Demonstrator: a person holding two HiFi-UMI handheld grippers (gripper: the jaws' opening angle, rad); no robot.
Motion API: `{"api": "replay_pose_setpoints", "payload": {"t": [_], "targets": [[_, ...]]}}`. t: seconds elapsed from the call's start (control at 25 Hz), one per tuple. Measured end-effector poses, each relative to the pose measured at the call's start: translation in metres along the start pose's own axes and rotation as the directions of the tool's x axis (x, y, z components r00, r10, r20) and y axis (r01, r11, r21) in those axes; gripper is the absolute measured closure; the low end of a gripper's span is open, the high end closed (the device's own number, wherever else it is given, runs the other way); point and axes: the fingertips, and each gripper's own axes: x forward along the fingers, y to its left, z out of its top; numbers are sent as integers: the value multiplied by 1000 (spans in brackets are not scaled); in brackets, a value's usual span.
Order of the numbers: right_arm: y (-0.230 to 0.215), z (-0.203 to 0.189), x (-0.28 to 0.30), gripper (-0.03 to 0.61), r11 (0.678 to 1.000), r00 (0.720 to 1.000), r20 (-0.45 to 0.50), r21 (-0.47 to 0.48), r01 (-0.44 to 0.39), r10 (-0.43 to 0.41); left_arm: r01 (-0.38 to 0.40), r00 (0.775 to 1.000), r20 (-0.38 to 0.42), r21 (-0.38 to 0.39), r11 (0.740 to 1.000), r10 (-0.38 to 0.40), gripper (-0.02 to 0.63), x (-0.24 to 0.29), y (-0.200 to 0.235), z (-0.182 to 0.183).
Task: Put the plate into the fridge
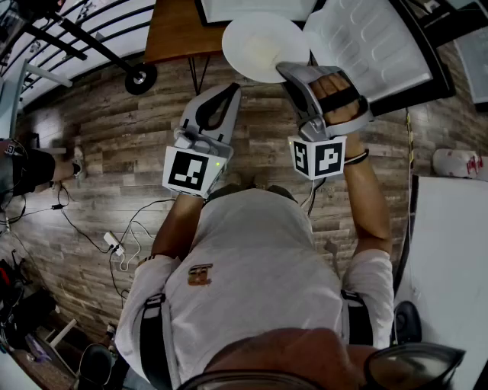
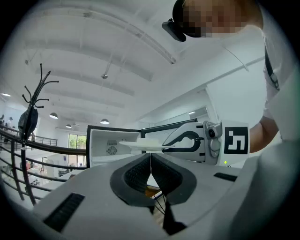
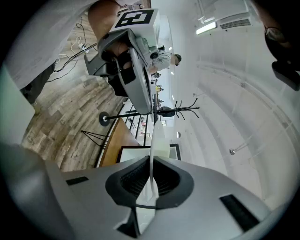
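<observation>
Right tool (image 1: 293,75): clenched on the near rim of the plate (image 1: 263,46); the right gripper view shows the plate edge-on between its jaws.
Plate: in the air and roughly level, held by 1 edge only, just in front of the open fridge (image 1: 255,7) and not yet inside.
Left tool (image 1: 226,95): jaws pressed together with nothing between them, beside the right tool and apart from the plate.
Fridge: door (image 1: 374,46) swung open to the right; it appears to sit on the wooden desk (image 1: 174,30).
Risk 1: with only 1 thin, smooth rim pinched, the plate could pivot in the jaws or slip out and fall to the floor (image 1: 114,152).
Risk 2: the far rim could knock the fridge frame or the door if the plate goes in tilted or off-line.
Risk 3: the left tool gives no support underneath, so any sag goes uncorrected.
</observation>
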Motion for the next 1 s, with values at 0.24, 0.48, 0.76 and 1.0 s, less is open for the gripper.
{"api": "replay_pose_setpoints", "payload": {"t": [0.24,0.48,0.76,1.0], "targets": [[-1,-5,-6,534,1000,1000,7,7,2,-2,-6,1000,11,1,1000,6,594,-1,-9,-4],[-5,-14,-11,534,1000,1000,26,6,10,-10,-35,999,14,5,999,34,594,4,-17,-3],[-6,-27,-20,534,1000,998,58,-9,13,-12,-81,997,20,10,997,80,594,15,-29,-4],[-3,-38,-28,534,1000,997,74,-20,9,-7,-116,993,-2,15,993,116,594,21,-39,-5]]}}
